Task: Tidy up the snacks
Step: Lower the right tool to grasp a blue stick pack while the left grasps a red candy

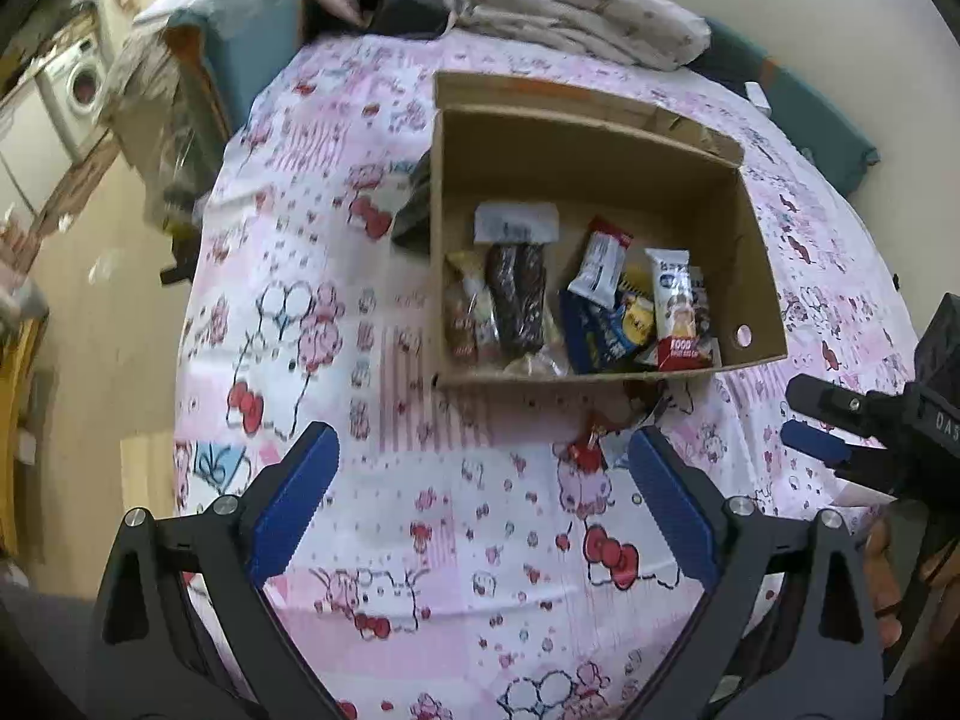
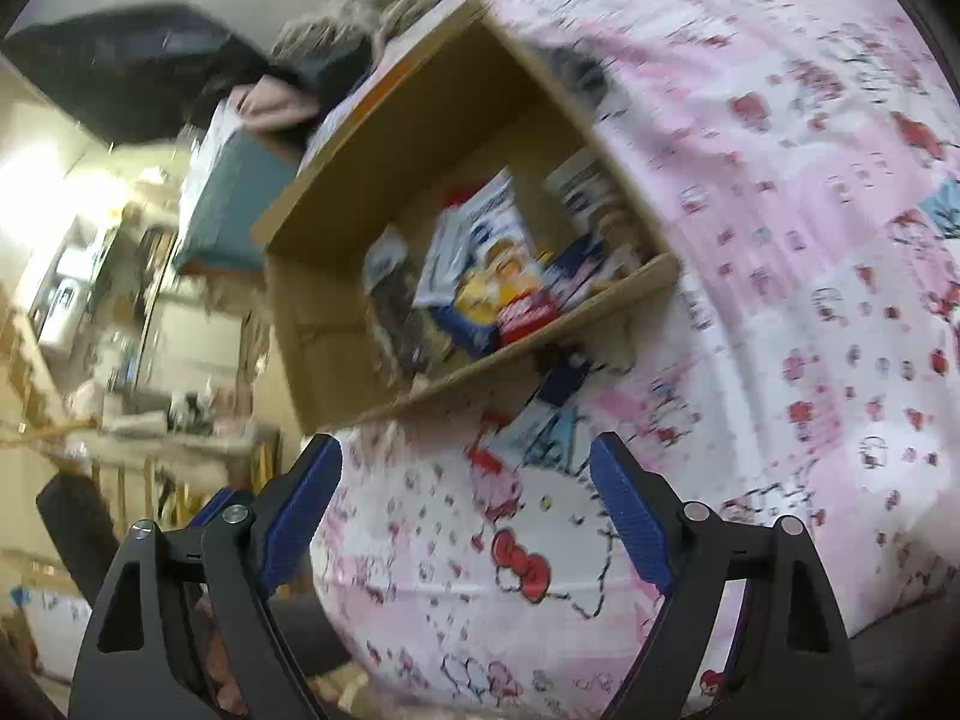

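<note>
1 cardboard box (image 1: 600, 180); roughly 7 snack packets (image 1: 606, 306) inside; 2 packets (image 1: 600, 438) outside on bed (image 1: 420, 510); 2 claws.

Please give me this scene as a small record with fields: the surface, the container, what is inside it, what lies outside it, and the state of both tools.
surface: bed sheet, pink cartoon print
container: cardboard box, open top
inside: several snack packets, lying mixed
outside: small wrapper on the sheet just before the box
left tool: open, empty
right tool: open, empty; view blurred
</note>
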`<state>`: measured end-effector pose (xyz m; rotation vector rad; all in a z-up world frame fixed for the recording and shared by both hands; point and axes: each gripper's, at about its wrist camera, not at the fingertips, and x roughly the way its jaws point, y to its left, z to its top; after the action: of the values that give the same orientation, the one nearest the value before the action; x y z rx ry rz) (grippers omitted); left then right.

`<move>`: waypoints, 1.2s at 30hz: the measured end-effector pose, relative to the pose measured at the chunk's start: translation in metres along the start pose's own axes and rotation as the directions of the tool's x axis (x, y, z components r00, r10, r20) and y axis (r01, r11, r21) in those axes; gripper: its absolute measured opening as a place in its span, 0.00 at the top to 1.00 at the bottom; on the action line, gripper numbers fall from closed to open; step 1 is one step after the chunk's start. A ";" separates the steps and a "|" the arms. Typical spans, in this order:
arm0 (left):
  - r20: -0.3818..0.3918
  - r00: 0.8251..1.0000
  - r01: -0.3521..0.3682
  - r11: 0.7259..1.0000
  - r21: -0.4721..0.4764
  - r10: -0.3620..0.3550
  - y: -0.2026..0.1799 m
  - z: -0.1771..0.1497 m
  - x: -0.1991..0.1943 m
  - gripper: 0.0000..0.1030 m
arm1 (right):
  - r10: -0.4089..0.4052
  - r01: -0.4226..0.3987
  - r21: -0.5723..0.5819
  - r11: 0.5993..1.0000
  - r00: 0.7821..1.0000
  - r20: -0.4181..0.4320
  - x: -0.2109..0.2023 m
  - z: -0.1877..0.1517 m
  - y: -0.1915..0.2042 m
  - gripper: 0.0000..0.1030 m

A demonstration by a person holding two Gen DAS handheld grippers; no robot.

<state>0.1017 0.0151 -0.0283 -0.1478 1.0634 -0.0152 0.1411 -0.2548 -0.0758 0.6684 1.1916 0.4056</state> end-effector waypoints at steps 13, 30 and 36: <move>-0.055 0.998 -0.037 0.983 -0.178 0.028 0.030 0.004 0.017 0.07 | -0.186 0.183 -0.152 0.971 0.983 -0.009 0.030 0.005 0.015 0.15; -0.101 0.995 -0.015 0.977 -0.213 -0.006 0.030 0.006 0.032 0.07 | -0.372 0.314 -0.329 0.890 0.919 -0.128 0.140 -0.003 0.019 0.76; -0.093 0.996 -0.029 0.982 -0.187 0.012 0.025 0.005 0.032 0.07 | -0.291 0.173 -0.449 0.877 0.934 -0.208 0.151 -0.027 0.044 0.84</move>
<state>0.1206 0.0379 -0.0569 -0.3098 1.1569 0.0988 0.1685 -0.1223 -0.1596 0.0845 1.3684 0.5418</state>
